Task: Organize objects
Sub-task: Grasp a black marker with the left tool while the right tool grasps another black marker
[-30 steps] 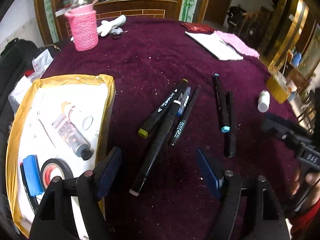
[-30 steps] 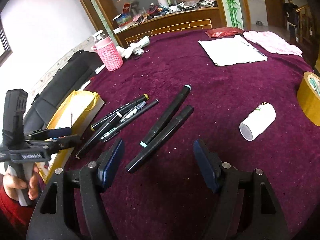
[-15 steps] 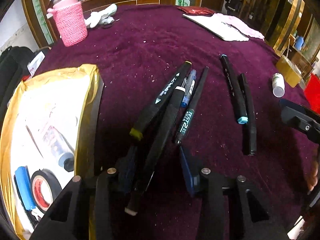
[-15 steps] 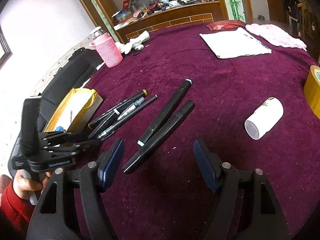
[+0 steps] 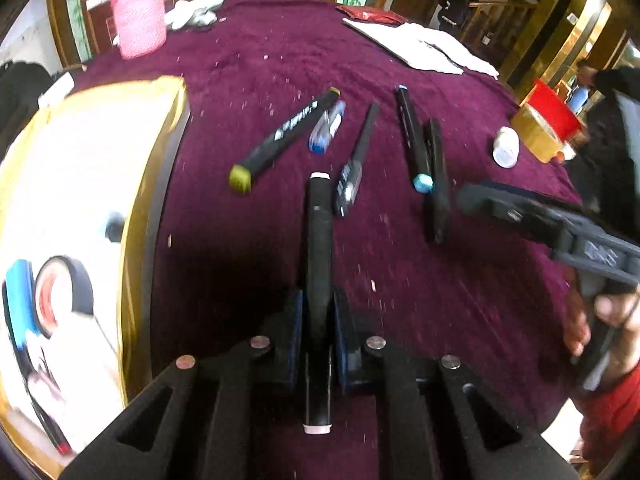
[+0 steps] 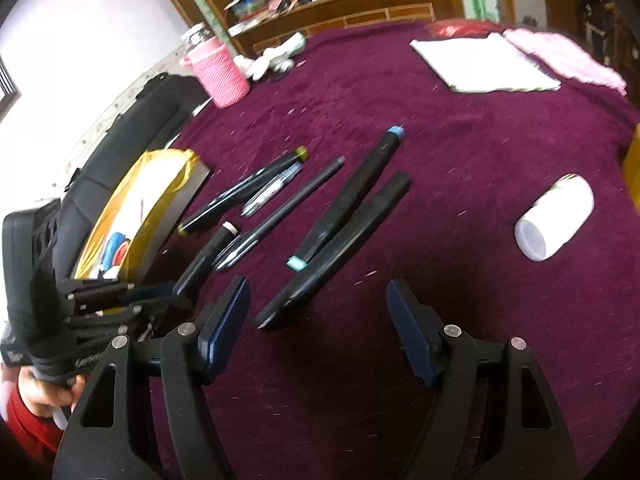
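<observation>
Left wrist view: left gripper (image 5: 316, 320) clenched on a black marker with white end caps (image 5: 319, 240); right gripper (image 6: 320, 312) released, holding nothing.

Nearest, the gripped marker runs lengthwise between the pads and projects forward over the maroon table (image 5: 240, 72). Beyond its tip lie a yellow-capped marker (image 5: 280, 140), a blue pen (image 5: 326, 128), a slim dark pen (image 5: 356, 160) and a blue-capped marker (image 5: 412, 140) beside a plain black marker (image 5: 436, 180). A yellow-lined box (image 5: 152, 184) sits at the table's left edge, a white bottle (image 5: 506, 148) toward the right edge, a pink knitted holder (image 5: 138, 12) at the far edge.
</observation>
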The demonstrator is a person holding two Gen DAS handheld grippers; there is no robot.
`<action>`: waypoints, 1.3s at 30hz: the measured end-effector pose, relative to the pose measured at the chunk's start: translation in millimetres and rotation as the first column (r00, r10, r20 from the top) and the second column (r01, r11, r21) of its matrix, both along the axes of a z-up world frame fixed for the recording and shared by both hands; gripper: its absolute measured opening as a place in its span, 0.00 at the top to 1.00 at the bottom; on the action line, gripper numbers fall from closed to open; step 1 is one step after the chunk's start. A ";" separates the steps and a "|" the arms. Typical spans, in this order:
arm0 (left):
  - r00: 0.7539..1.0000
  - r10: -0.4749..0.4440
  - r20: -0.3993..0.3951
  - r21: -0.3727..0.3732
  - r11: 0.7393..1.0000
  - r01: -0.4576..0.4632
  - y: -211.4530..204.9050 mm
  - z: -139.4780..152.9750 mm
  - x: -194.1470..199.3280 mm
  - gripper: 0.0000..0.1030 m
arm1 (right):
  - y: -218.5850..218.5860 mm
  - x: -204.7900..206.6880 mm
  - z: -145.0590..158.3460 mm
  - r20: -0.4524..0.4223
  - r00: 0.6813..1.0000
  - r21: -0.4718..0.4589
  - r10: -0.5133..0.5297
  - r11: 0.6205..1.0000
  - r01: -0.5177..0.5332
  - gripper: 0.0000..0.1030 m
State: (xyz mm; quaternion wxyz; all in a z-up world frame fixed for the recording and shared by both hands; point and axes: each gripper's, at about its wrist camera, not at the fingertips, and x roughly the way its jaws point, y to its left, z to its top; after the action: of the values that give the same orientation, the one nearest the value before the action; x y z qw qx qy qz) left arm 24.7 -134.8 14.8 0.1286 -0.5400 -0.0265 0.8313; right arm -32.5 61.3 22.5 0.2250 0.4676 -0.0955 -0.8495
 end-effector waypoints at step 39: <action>0.997 -0.073 -0.005 -0.059 0.996 0.072 57.6 -7.3 -31.4 0.86 | 15.1 -28.1 -8.9 0.024 0.999 0.279 0.023 0.960 -0.028 0.86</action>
State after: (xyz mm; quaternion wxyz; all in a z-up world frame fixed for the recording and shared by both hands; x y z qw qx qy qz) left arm -6.8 -77.2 7.5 0.1428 -0.5414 0.0180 0.8284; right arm -60.6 76.4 13.6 0.1667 0.5045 0.0291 -0.8467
